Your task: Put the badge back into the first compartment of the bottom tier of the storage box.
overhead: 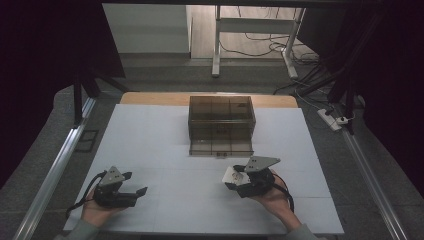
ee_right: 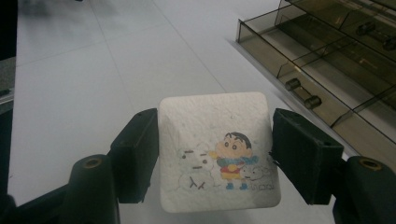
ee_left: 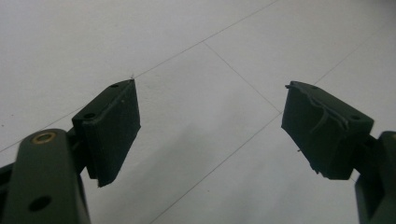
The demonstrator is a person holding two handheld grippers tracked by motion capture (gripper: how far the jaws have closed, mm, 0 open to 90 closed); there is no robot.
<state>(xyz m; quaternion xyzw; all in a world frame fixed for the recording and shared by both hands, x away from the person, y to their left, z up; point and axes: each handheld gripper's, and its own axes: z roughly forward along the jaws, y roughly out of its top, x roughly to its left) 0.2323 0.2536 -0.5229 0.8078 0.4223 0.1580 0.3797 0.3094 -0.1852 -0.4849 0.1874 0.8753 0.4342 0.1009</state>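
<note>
Right gripper view puts us closest to the work: our right tool (ee_right: 215, 154) is clamped on one white pad (ee_right: 217, 149), a soft square block printed with a cartoon child and a snowman, pinched by its two sides so the picture faces up and the block stays level for carrying. High view shows it held just above the table (overhead: 165, 195), near the front of the box. Our left tool (ee_left: 210, 135) rests off to the side with its jaws apart and nothing between them, we judge in reserve. Farther on sits one smoky clear organizer box (overhead: 221, 125) with divided compartments, its lower tray pulled forward, probably to take the pad. Two tools, one pad, one box.
</note>
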